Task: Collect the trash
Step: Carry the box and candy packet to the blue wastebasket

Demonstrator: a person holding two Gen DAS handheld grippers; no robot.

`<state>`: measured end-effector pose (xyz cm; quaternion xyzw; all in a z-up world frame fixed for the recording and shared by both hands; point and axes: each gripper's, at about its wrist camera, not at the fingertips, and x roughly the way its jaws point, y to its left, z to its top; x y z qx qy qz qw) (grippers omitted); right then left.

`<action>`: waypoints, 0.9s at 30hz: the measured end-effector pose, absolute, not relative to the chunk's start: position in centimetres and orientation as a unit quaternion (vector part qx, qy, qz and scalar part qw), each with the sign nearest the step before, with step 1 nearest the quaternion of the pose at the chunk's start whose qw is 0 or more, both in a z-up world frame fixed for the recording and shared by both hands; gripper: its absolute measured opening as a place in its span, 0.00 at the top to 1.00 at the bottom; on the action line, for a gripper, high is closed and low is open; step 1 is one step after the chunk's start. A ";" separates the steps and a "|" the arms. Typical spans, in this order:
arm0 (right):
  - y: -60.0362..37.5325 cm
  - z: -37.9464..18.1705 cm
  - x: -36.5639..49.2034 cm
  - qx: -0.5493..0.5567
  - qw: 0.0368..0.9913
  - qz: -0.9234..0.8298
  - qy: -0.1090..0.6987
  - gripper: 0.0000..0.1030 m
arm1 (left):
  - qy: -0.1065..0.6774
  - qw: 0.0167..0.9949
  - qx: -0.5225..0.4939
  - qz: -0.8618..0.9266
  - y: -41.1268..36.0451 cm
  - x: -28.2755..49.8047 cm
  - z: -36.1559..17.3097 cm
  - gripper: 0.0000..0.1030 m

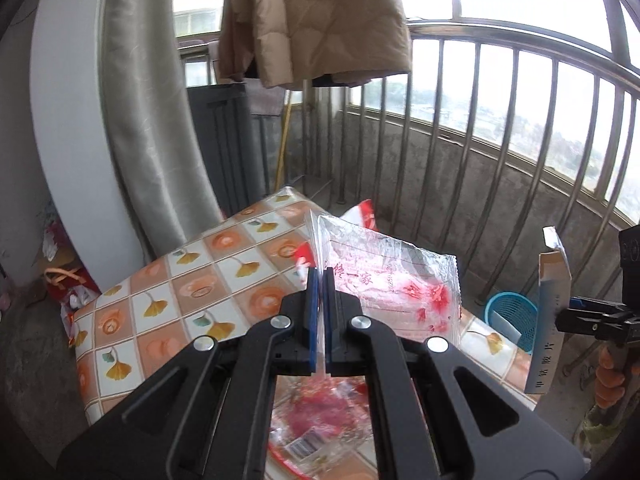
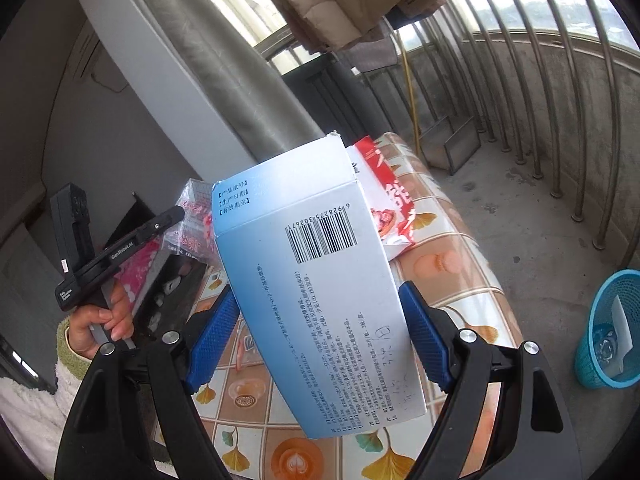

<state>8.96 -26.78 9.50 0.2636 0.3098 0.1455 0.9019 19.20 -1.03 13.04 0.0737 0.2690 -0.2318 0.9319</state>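
Note:
My left gripper (image 1: 320, 276) is shut on a clear plastic wrapper with red flowers (image 1: 392, 276) and holds it above the table (image 1: 168, 292). It also shows in the right wrist view (image 2: 176, 216), with the wrapper (image 2: 196, 224) hanging from it. My right gripper (image 2: 320, 320) is shut on a white and blue medicine box (image 2: 320, 280), held up over the table (image 2: 452, 264). The box shows at the right in the left wrist view (image 1: 548, 320). A red and white snack bag (image 2: 392, 200) lies on the table's far end. A blue mesh bin (image 2: 612, 332) stands on the floor to the right.
The table has an orange tiled cloth with leaf prints. A metal railing (image 1: 500, 140) rings the balcony. A beige jacket (image 1: 316, 20) hangs above. A grey curtain (image 1: 148, 120) and a dark cabinet (image 1: 228, 140) stand behind the table. Red bags (image 1: 64, 280) lie on the floor at left.

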 end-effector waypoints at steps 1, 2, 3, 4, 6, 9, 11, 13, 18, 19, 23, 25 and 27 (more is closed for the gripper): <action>-27.8 9.4 8.4 0.272 0.902 0.135 0.306 0.24 | 0.268 0.928 0.081 -0.246 -2.6 18.9 13.1 0.99; -28.7 9.2 7.8 0.280 0.902 0.125 0.303 0.24 | 0.266 0.924 0.088 -0.259 -4.1 18.6 13.2 0.99; -29.8 9.0 7.2 0.291 0.902 0.113 0.298 0.24 | 0.265 0.920 0.096 -0.273 -5.7 18.4 13.2 0.99; -30.9 8.7 6.6 0.303 0.901 0.103 0.293 0.24 | 0.264 0.915 0.104 -0.285 -7.3 18.2 13.1 0.99; -33.4 7.9 5.2 0.333 0.896 0.082 0.281 0.24 | 0.266 0.905 0.119 -0.311 -10.5 17.8 12.7 0.99; -37.1 6.5 3.1 0.372 0.888 0.040 0.266 0.24 | 0.274 0.885 0.140 -0.348 -15.6 17.4 12.0 0.99; -39.2 5.7 1.6 0.393 0.883 0.011 0.255 0.24 | 0.278 0.872 0.158 -0.370 -19.1 17.1 11.4 0.99; -41.4 4.8 -0.1 0.415 0.877 -0.019 0.242 0.24 | 0.283 0.859 0.178 -0.388 -22.6 16.9 10.5 0.99; -46.1 1.7 -3.9 0.463 0.853 -0.089 0.225 0.24 | 0.304 0.826 0.226 -0.418 -30.7 16.4 7.4 0.99; -47.1 0.9 -4.5 0.474 0.845 -0.103 0.224 0.24 | 0.311 0.819 0.234 -0.422 -32.2 16.4 6.7 0.99; -50.6 -2.6 -7.0 0.524 0.811 -0.144 0.219 0.24 | 0.345 0.790 0.264 -0.432 -37.9 16.9 3.4 0.99; -52.0 -4.4 -8.1 0.548 0.792 -0.158 0.216 0.24 | 0.360 0.778 0.278 -0.433 -40.6 17.0 1.6 0.99; -53.1 -6.3 -8.7 0.569 0.775 -0.171 0.216 0.24 | 0.373 0.767 0.295 -0.431 -43.2 17.2 -0.2 0.99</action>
